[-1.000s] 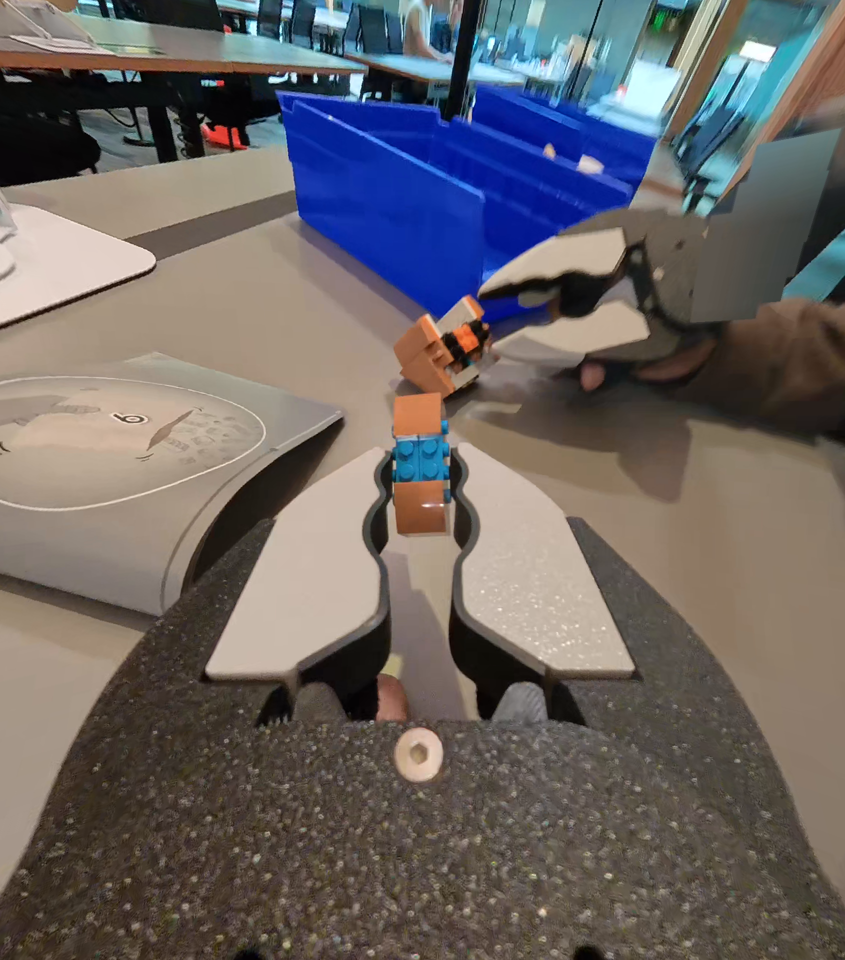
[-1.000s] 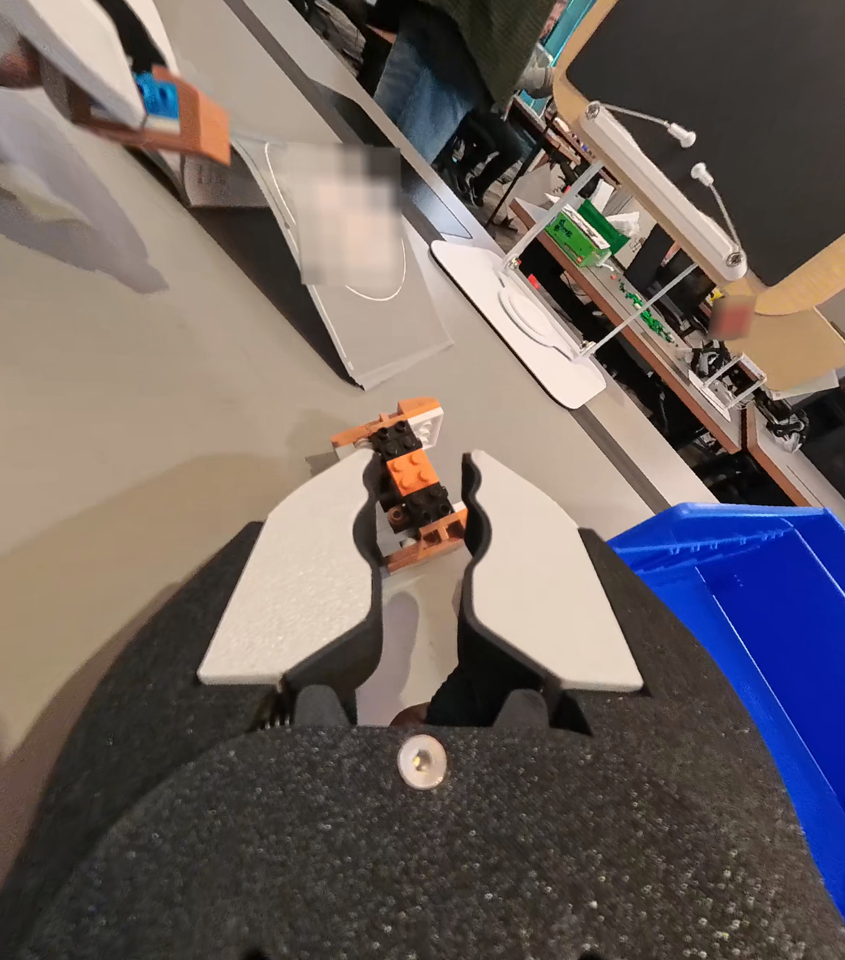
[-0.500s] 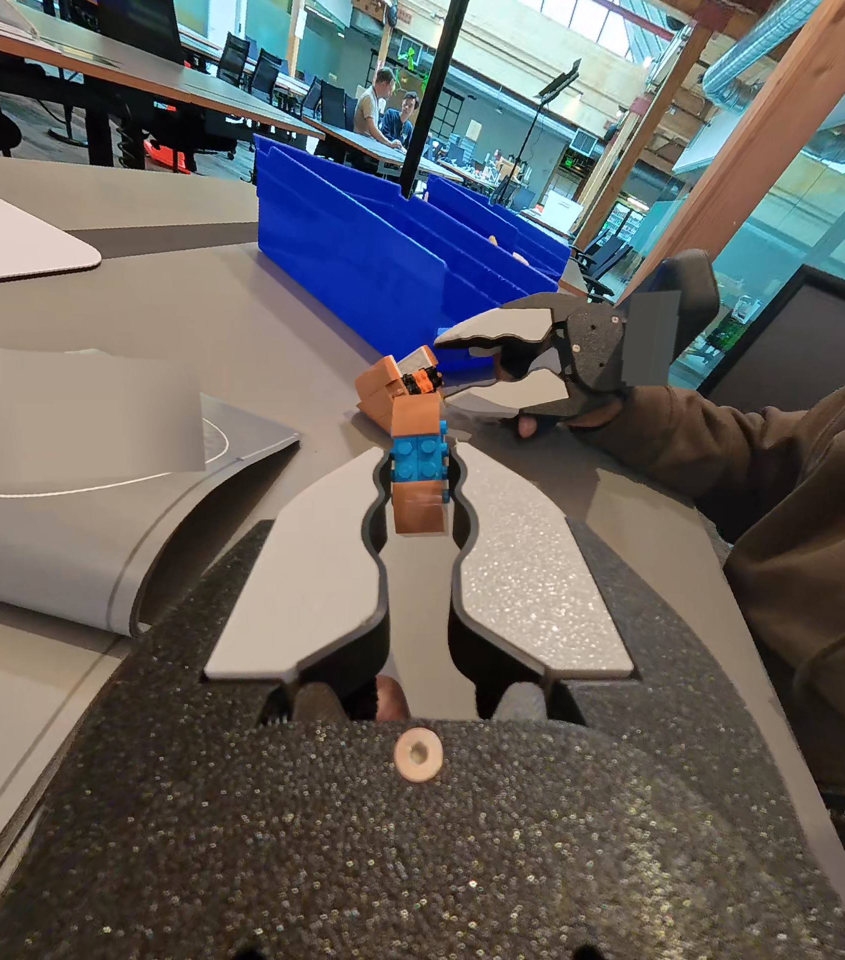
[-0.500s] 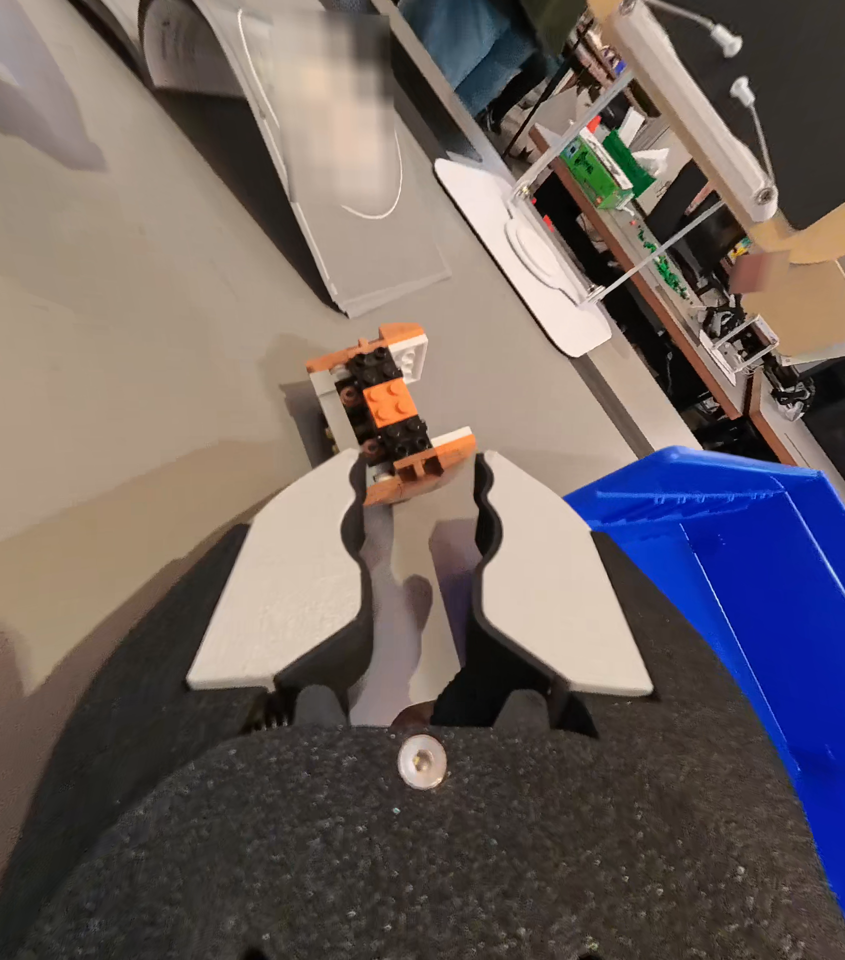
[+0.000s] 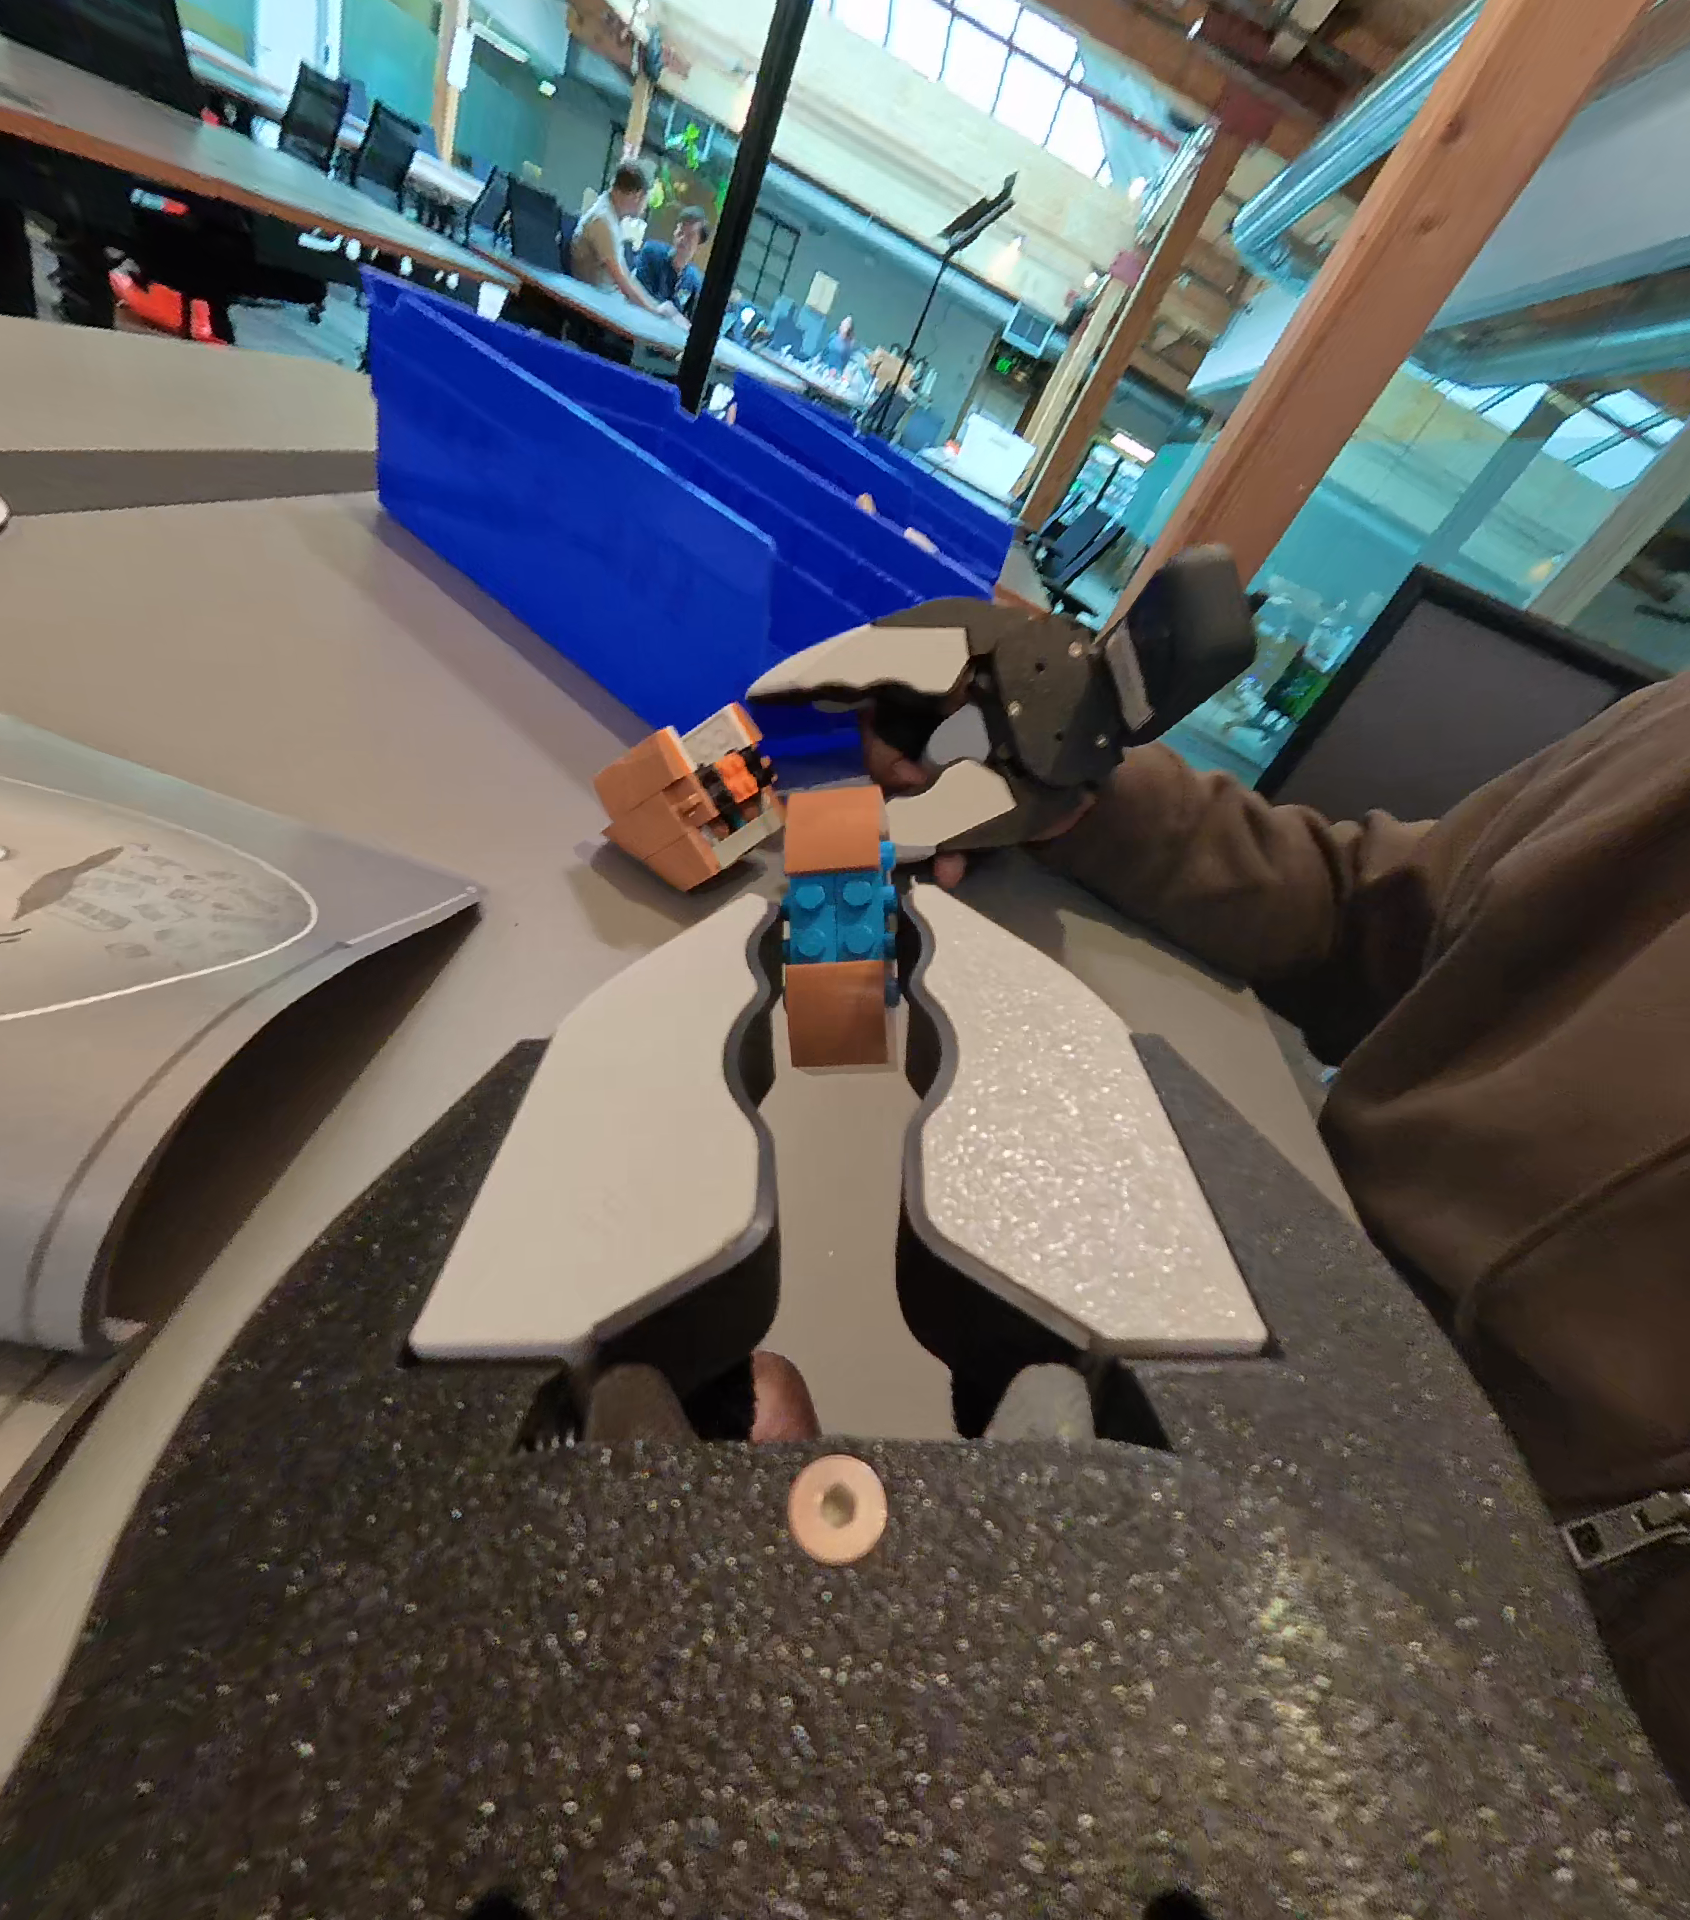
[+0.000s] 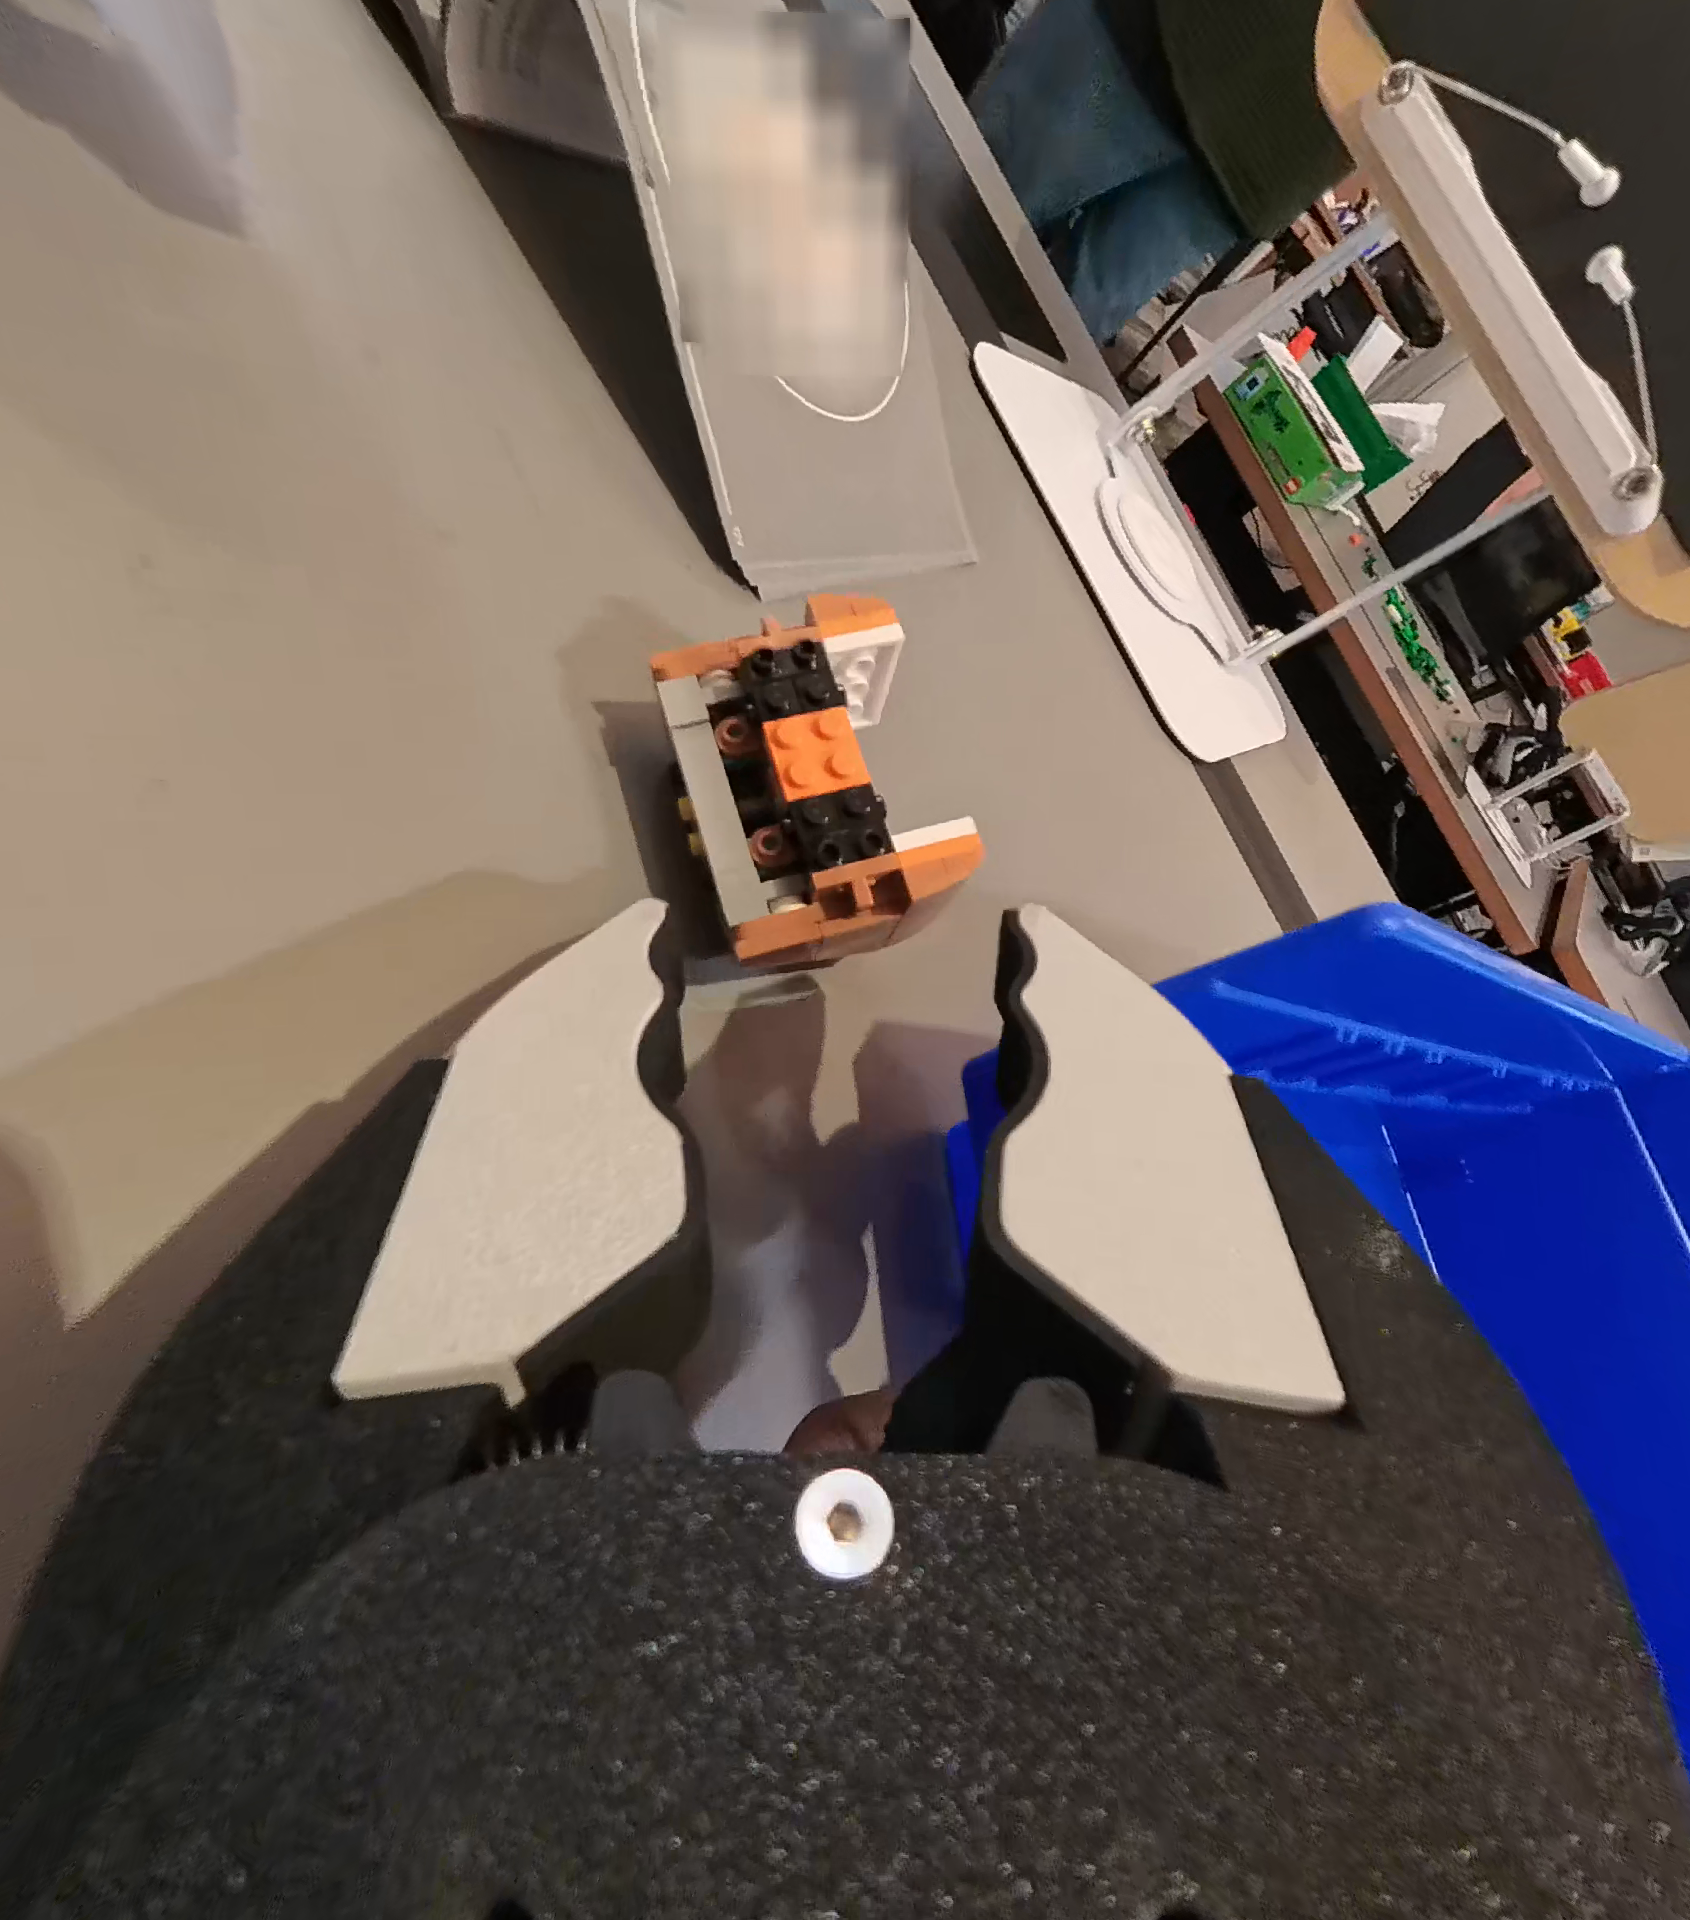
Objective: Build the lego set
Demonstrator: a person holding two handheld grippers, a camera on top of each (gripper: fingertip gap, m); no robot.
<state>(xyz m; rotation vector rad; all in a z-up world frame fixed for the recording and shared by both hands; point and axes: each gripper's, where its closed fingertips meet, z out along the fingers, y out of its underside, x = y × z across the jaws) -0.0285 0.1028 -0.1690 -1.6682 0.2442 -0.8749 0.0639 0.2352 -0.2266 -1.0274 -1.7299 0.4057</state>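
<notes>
My left gripper [image 5: 839, 914] is shut on a small brown-and-blue lego piece [image 5: 837, 925] and holds it above the grey table. A larger orange, black and white lego assembly [image 6: 799, 779] lies on the table just beyond my right gripper [image 6: 833, 920], which is open and empty with its tips close to the assembly's near end. In the left wrist view the assembly [image 5: 685, 805] lies just past my held piece, with the right gripper [image 5: 851, 753] open beside it.
A blue bin [image 6: 1506, 1195] stands right of the right gripper, and several blue bins [image 5: 592, 520] line the far side. An open grey instruction booklet [image 5: 72, 956] lies at the left. A white stand base [image 6: 1132, 561] sits beyond it. A brown sleeve [image 5: 1443, 935] crosses the right. Across from one pair of fingers to the other is roughly 20 centimeters.
My right gripper opened, let go of the orange assembly and drew back from it; the assembly now rests on the table. My left gripper kept its piece and tilted upward.
</notes>
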